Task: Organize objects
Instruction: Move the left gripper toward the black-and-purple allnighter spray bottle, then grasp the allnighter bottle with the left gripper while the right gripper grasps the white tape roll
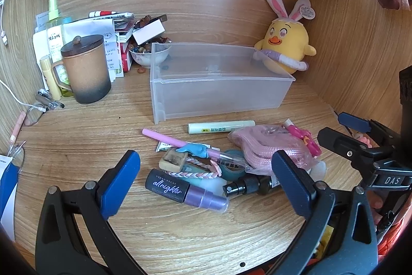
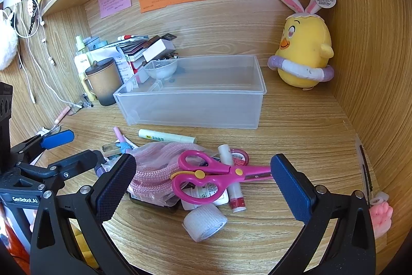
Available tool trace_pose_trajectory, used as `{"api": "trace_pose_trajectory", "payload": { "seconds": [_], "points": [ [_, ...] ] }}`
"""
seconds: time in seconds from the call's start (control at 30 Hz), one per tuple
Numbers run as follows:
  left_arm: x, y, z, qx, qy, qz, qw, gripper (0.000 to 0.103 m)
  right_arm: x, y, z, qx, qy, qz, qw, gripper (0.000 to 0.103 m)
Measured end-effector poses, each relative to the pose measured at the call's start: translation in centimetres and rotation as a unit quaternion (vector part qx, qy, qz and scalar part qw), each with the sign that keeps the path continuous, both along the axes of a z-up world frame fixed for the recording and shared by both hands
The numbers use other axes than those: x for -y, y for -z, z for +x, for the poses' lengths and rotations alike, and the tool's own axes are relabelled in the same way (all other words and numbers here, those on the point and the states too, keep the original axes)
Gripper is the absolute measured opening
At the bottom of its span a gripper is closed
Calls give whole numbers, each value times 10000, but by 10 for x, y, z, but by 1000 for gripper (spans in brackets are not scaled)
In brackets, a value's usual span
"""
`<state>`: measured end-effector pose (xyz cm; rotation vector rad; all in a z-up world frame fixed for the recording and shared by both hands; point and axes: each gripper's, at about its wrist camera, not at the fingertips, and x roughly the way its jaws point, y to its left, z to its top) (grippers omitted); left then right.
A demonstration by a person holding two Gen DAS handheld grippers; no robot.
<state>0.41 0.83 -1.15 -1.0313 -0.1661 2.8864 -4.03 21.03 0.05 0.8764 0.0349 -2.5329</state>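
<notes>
A clear plastic bin (image 1: 219,84) (image 2: 195,97) stands empty on the wooden desk. In front of it lies a pile of small things: a purple-capped spray bottle (image 1: 185,191), a pink pen (image 1: 177,143), a pale green tube (image 1: 221,126) (image 2: 167,137), a pink rope bundle (image 1: 267,146) (image 2: 157,166), pink scissors (image 2: 213,174), a white tape roll (image 2: 204,222) and a red lip balm (image 2: 234,190). My left gripper (image 1: 208,179) is open over the pile's left side. My right gripper (image 2: 203,181) is open over the scissors. Neither holds anything.
A brown lidded mug (image 1: 86,68) (image 2: 104,80), bottles, papers and a bowl of beads (image 1: 149,53) crowd the back left. A yellow plush chick (image 1: 285,43) (image 2: 303,53) sits at the back right. Wooden walls close in both sides. Cables hang at the left (image 2: 38,48).
</notes>
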Motion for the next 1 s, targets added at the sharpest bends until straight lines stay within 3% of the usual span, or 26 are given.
{"api": "trace_pose_trajectory", "payload": {
  "seconds": [0.27,0.47,0.77,1.0],
  "points": [
    [22,5,0,99,-105,-112,9998,103,-12,3,-2,-15,108,53,9999,103],
    [42,23,-1,516,-39,51,9986,103,-24,10,-1,146,101,130,9998,103],
    [25,54,-11,1033,384,-63,9939,103,-15,26,3,450,-271,194,9984,103],
    [17,59,-13,1026,495,-225,9932,103,-7,32,3,343,-222,582,9975,103]
  ]
}}
